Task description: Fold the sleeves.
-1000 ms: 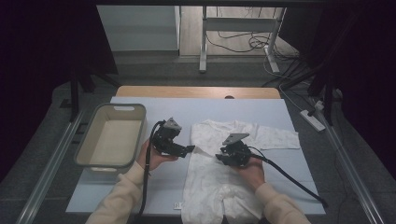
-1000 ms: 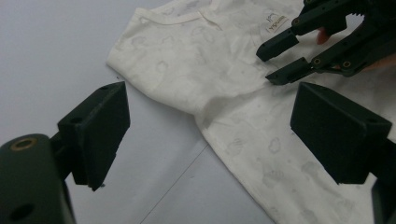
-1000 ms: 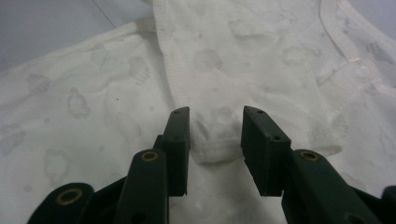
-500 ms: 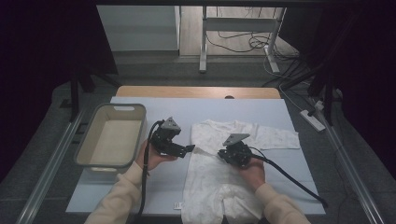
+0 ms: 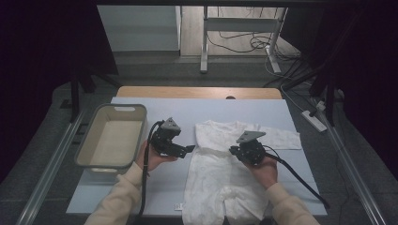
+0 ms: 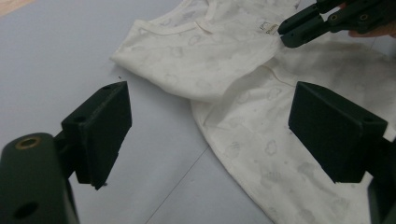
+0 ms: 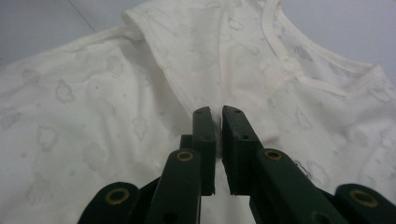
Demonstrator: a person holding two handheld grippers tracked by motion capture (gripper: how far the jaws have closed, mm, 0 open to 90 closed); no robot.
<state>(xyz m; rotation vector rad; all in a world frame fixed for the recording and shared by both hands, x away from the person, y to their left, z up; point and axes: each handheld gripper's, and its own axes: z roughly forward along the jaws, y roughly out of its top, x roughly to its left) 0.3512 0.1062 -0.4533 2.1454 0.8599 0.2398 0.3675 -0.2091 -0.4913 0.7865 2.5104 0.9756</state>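
- My right tongs (image 7: 218,122) had just closed, apparently pinching a fold of the white baby garment (image 5: 220,178).
- Garment lay flat on the worktop (image 5: 155,187).
- My left tongs (image 6: 210,135) gaped wide, empty, beside its sleeve.

The garment (image 5: 225,173) lies on the table (image 5: 206,112), right of the basket (image 5: 112,138).
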